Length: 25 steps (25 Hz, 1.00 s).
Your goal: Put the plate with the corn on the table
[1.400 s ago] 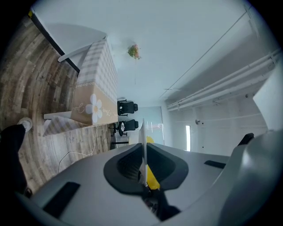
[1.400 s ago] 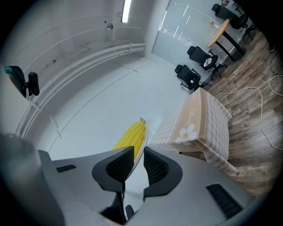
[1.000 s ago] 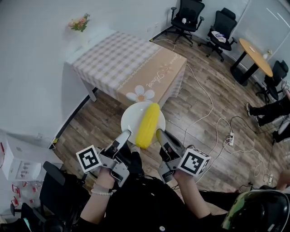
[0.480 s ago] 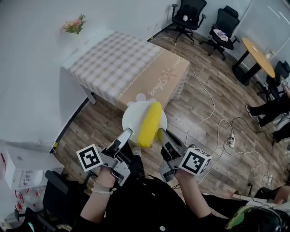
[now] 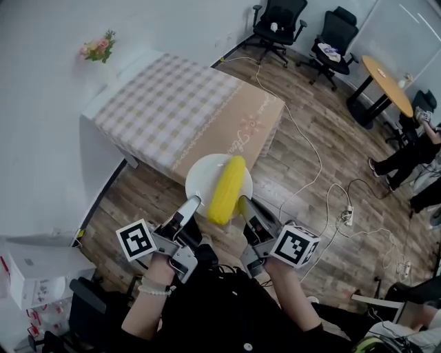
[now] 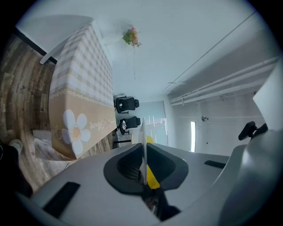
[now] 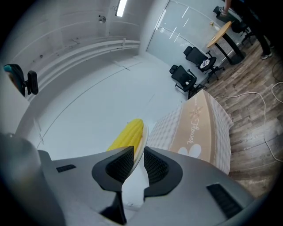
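Note:
A white plate (image 5: 203,176) carrying a yellow corn cob (image 5: 227,189) hangs in the air, held between both grippers. My left gripper (image 5: 191,205) is shut on the plate's near left rim, and my right gripper (image 5: 242,202) is shut on its near right rim. From the head view the plate overlaps the near edge of the table (image 5: 165,103), which wears a checked cloth with a tan flowered border. In the left gripper view the plate rim (image 6: 142,141) stands edge-on between the pads with the corn (image 6: 151,176) behind it. The right gripper view shows the corn (image 7: 126,134) lying on the plate (image 7: 141,141).
Pink flowers (image 5: 96,47) stand by the wall at the table's far corner. Office chairs (image 5: 279,21) and a round wooden table (image 5: 386,83) stand further back. Cables (image 5: 331,200) run over the wooden floor on the right, where a person's legs (image 5: 406,155) show.
The plate with the corn has been carried forward; it now overlaps the table's near edge. Both grips are unchanged.

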{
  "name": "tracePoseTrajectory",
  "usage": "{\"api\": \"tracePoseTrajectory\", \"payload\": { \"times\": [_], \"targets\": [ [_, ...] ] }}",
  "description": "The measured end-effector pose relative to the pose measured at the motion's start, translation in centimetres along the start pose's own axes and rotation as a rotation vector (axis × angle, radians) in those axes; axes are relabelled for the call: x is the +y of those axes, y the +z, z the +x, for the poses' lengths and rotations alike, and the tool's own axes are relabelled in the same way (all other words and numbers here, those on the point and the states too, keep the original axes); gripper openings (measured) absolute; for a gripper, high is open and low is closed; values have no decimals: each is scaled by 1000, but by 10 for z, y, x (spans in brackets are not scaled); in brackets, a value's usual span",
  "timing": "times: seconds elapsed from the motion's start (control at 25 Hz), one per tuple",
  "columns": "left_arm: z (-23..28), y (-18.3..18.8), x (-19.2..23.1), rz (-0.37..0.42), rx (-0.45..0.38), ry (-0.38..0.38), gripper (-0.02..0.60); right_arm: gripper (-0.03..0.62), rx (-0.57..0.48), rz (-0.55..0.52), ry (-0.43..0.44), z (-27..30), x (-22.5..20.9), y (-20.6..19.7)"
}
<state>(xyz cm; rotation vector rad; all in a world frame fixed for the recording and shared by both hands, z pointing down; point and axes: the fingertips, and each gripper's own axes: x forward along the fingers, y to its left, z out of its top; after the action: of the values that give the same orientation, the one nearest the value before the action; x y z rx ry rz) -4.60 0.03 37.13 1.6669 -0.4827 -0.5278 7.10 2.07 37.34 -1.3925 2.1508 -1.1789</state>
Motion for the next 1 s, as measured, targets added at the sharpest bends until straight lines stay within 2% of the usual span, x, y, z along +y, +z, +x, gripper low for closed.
{"api": "tracePoseTrajectory", "payload": {
  "times": [0.68,1.0],
  "targets": [
    [57,79,29,20,31,-4,32,98,-4,-8,-34,88,-28,35],
    [74,95,31,20,47,-2,32,97,-4,-2,-66,104,-35,46]
  ]
}}
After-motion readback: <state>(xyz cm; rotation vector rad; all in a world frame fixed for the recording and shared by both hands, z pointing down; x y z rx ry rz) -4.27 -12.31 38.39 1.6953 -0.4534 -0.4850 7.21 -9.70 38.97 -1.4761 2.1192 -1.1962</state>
